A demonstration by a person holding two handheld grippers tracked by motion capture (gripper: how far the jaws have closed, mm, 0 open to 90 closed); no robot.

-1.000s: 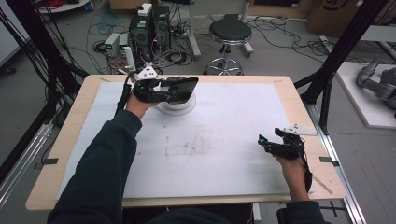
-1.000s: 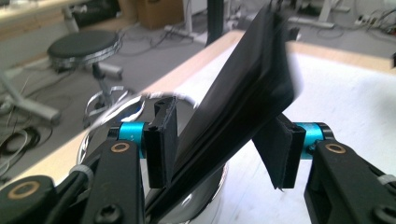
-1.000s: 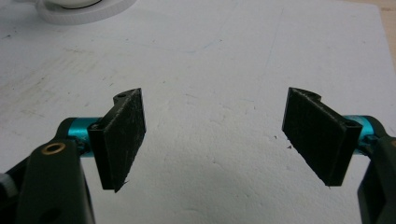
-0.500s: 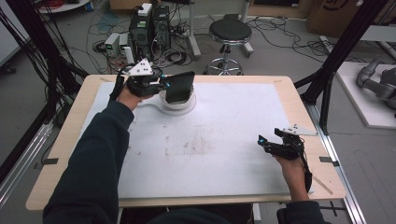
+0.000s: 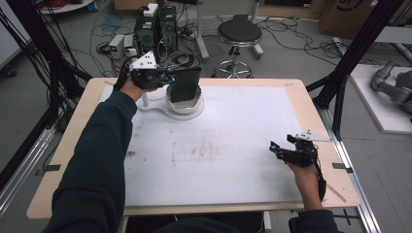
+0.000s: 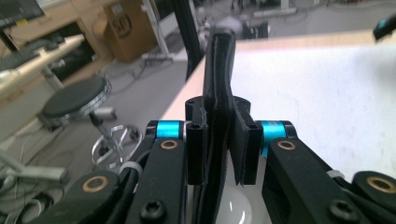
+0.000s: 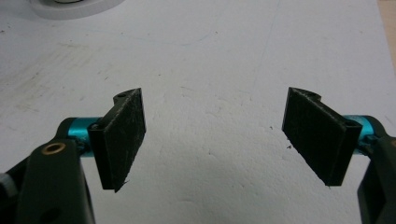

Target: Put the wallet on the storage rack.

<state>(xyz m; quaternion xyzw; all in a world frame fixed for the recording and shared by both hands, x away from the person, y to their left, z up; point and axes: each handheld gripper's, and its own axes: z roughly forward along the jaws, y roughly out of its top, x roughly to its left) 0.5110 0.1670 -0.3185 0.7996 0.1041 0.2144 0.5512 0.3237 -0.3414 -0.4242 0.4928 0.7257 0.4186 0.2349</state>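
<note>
Near the tabletop's far-left corner, our left gripper [image 5: 167, 80] is clamping a flat black pad [image 5: 185, 86] upright over the white stand [image 5: 182, 108], while our right gripper [image 5: 287, 149] is hovering with jaws wide apart near the right edge.

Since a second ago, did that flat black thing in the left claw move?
Yes. The flat black thing lay flat across the white stand before; now the left claw has tipped it up on edge over the stand's round bowl.
</note>
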